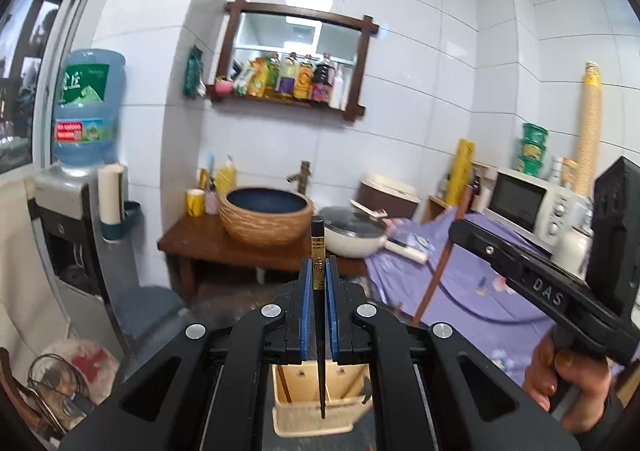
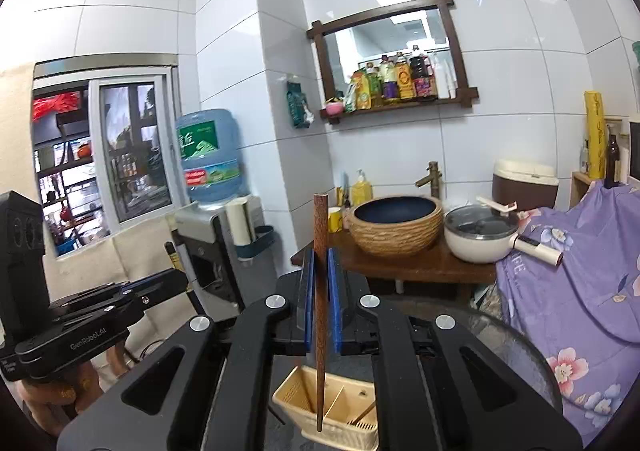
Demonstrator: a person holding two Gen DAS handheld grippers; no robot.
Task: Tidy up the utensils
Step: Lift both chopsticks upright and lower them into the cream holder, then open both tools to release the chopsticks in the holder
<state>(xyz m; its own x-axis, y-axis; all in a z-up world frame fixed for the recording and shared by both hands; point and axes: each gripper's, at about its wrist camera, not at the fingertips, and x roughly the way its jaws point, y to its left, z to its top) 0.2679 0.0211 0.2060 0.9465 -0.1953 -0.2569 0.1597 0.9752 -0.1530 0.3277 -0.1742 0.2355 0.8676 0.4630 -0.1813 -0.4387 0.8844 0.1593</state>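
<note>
The left gripper (image 1: pixel 319 291) is clamped on a black chopstick with a gold patterned band (image 1: pixel 319 251), held upright so its tip hangs over the cream woven-sided utensil holder with wooden dividers (image 1: pixel 308 415) below. The right gripper (image 2: pixel 320 299) likewise pinches a reddish-brown wooden chopstick (image 2: pixel 320 235) vertically, its point above the same holder's left compartment. Holding each stick near its top, tip down, suits dropping it straight into a slot. The holder stands on a dark round glass table (image 2: pixel 520 347) near its edge, and already carries at least one leaning stick.
</note>
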